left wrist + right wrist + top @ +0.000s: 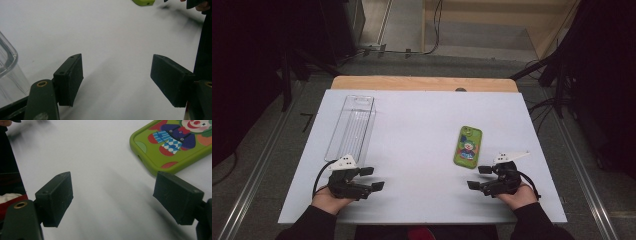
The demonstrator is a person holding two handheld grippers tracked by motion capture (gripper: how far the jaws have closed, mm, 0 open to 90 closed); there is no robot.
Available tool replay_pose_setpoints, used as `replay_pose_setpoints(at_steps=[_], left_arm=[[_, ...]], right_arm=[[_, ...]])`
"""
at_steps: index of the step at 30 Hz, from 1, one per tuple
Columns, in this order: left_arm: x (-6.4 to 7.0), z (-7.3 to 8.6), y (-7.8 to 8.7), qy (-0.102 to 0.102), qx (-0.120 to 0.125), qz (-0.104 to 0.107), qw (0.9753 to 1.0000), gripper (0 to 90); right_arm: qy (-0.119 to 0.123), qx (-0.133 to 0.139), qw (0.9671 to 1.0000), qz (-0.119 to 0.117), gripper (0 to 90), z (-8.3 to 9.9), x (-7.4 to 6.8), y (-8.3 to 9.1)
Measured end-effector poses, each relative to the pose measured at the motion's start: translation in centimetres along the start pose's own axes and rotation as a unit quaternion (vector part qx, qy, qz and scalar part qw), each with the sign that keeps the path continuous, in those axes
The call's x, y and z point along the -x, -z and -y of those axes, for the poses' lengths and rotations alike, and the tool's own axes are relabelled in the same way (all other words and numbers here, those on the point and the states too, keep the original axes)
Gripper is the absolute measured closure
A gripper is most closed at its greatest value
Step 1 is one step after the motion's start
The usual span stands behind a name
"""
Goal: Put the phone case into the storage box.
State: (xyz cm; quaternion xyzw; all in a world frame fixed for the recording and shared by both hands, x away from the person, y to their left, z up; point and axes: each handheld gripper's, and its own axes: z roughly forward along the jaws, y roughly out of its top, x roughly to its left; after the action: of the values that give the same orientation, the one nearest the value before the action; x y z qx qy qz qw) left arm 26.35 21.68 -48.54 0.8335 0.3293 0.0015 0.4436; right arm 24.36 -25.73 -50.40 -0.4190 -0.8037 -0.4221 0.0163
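Note:
A green phone (468, 146) with a clown picture lies flat on the white table (422, 130), right of centre; its near end fills the top right of the right gripper view (172, 147). My right gripper (478, 177) rests open near the front edge, just below and right of the phone, jaws pointing left. At the front left my left gripper (373, 178) is open too, jaws pointing right, nothing between them. A clear plastic bin (351, 127) stands behind the left gripper, and its corner shows in the left gripper view (7, 65).
The white sheet covers a wooden tabletop (422, 83) whose far edge shows. Dark stands and cables (552, 100) surround the table on the floor. The phone's end (143, 2) shows far off in the left gripper view.

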Motion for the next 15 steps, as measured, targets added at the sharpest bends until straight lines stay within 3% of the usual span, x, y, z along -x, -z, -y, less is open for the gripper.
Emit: replay_pose_setpoints(at_steps=[15], left_arm=[[-0.06,-0.04,0.07,0.001,0.005,0.004,1.0000,26.9]], right_arm=[[0.007,0.003,1.0000,0.000,14.4,-0.10,-0.40,-0.04]])
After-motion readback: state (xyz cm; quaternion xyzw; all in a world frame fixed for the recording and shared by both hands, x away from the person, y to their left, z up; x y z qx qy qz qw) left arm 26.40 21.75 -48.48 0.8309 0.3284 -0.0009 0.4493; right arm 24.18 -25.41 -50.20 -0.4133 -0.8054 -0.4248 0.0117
